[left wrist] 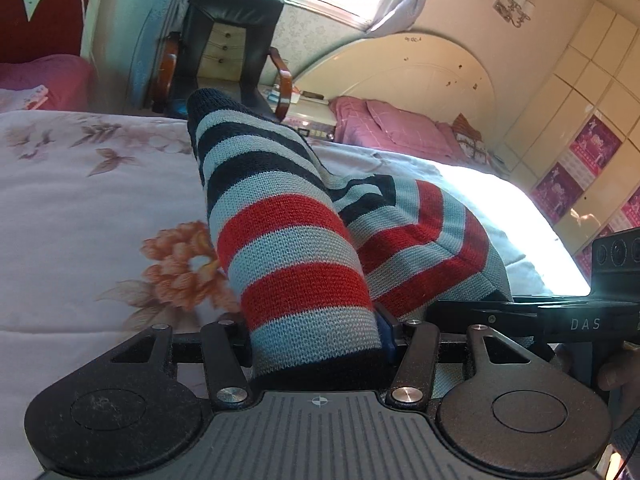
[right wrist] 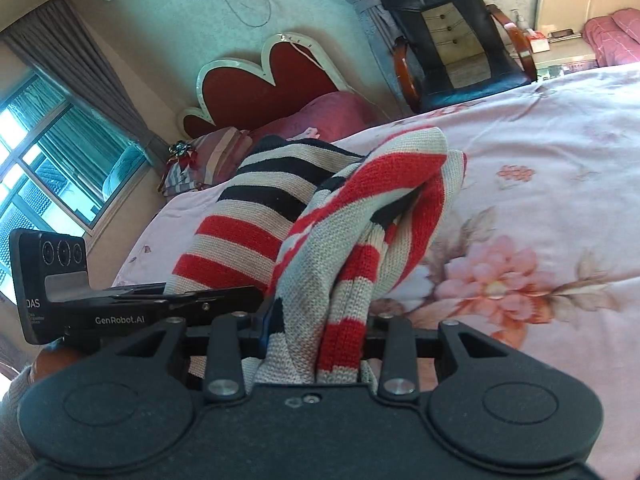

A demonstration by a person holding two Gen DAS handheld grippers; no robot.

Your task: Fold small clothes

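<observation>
Spreading across the whole lower half of both views is the pale pink quilt printed with orange-pink flowers (left wrist: 80,208), covering the bed I work over. Behind it, at the upper left of my left view, stands the red heart-shaped headboard with a white rim (left wrist: 36,4); the black leather armchair with brown wooden arms (left wrist: 228,40) sits upper centre, just beyond the bed's far edge.

The striped knitted garment in grey, red and dark navy (left wrist: 288,240) fills the middle of each view, bunched and lifted off the quilt, hanging between my two tools. In the right view it shows as a thick twisted fold (right wrist: 340,240) rising from the frame's lower centre.

My left gripper (left wrist: 320,344) is pinching a rolled, tube-like part of that knit, the fabric packed between its jaws at bottom centre. My right gripper (right wrist: 316,344) is likewise clamped on a gathered bundle of the same garment. Each tool shows in the other's view at the frame's edge.
</observation>
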